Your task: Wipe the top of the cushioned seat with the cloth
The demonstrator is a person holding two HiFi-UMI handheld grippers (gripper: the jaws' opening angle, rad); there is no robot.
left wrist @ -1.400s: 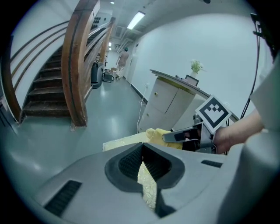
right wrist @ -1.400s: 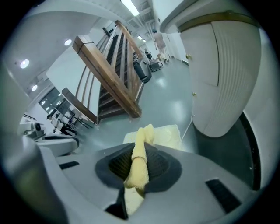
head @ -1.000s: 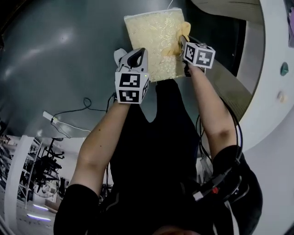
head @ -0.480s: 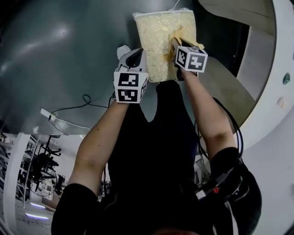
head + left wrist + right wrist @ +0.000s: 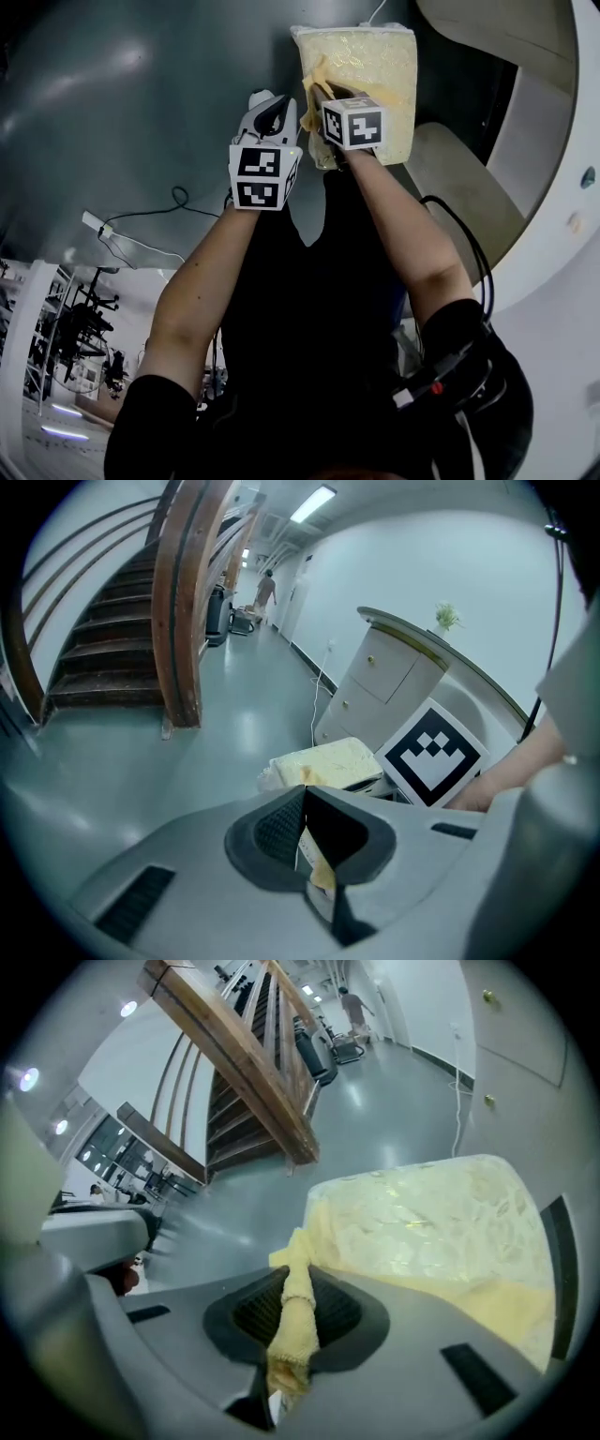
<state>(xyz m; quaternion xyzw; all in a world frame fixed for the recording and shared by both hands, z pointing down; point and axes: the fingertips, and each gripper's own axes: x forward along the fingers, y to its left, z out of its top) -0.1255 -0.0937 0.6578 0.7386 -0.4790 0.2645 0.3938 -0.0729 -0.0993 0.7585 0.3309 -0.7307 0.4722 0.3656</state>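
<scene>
Sliding leftward since the earlier frame, the right hand-held gripper [image 5: 322, 97] is pinching the cloth [image 5: 298, 1316] and dragging it to the left edge of the cushioned seat [image 5: 375, 66]. The left hand-held gripper [image 5: 302, 794], jaws pressed together, is hovering beside the seat. Wiping is under way; the next stroke probably calls for sweeping back rightward.

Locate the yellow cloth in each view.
Head view: cloth at top centre, on the left edge of the cushioned seat.
Left gripper view: small yellow fold at centre, on the seat's near edge.
Right gripper view: lower centre, clamped in the right gripper.
Shared landmark: the cushioned seat, in all three.
</scene>
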